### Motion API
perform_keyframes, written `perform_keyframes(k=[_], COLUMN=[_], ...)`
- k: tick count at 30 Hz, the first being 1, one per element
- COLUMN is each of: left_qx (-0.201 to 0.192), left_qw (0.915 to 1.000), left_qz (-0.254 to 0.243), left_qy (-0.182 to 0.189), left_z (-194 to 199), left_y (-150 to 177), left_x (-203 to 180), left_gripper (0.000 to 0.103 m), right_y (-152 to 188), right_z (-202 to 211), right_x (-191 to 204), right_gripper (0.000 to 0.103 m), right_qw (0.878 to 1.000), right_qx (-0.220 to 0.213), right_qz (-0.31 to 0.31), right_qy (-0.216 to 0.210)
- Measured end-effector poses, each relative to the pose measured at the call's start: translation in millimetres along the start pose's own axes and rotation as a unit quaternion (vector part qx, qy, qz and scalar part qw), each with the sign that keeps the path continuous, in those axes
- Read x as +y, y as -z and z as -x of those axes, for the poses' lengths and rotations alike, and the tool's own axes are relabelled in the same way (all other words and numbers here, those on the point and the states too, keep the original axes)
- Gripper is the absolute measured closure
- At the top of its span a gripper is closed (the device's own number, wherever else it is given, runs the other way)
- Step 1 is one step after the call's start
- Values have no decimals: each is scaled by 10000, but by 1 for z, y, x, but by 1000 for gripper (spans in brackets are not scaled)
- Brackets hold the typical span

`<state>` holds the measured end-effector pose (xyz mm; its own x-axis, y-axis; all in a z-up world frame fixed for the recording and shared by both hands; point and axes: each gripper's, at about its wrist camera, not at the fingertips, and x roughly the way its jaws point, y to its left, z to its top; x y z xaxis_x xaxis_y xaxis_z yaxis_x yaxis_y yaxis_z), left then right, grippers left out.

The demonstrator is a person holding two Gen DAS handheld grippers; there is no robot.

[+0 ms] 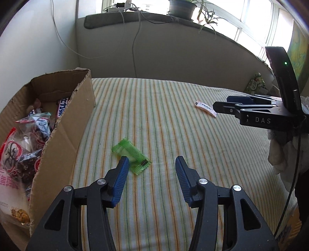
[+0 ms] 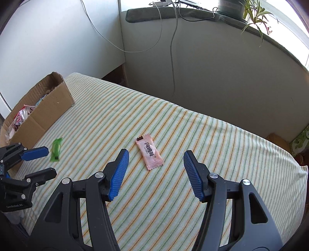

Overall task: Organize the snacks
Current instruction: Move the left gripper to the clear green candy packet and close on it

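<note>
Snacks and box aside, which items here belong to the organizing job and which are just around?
Job:
green snack packet, loose on the striped sheet
pink snack packet, loose
cardboard box holding bagged snacks
left gripper and right gripper, both open

Just around:
potted plant
hanging cables

Bright daylight pours from windows far beyond the jaws, blown out white. Both fisheye views bend strongly at dark, vignetted corners; focus stays sharp.
</note>
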<state>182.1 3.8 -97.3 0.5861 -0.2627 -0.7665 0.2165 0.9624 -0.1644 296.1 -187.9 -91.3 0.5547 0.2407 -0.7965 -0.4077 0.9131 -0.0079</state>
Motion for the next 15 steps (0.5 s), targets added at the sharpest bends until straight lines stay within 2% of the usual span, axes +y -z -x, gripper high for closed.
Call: perform_keyframes(k=[4,10,15], left_qx=[150,155,161], left_qw=[9998,9996,9995], left_qz=[84,175,-87], left_qy=[-70,-140,-241], left_z=[-13,-18,-25], left_y=[-5,-17,-21], left_x=[5,8,5], left_gripper=[54,54,54], right_y=[2,0,-4], right_z=[-7,-12,-18], right_x=[-4,-5,0], right_gripper=[41,41,42], right_qw=[10000,9999,9996], right_qx=[38,22,32], right_qz=[59,134,281], right_qy=[4,-50,-40])
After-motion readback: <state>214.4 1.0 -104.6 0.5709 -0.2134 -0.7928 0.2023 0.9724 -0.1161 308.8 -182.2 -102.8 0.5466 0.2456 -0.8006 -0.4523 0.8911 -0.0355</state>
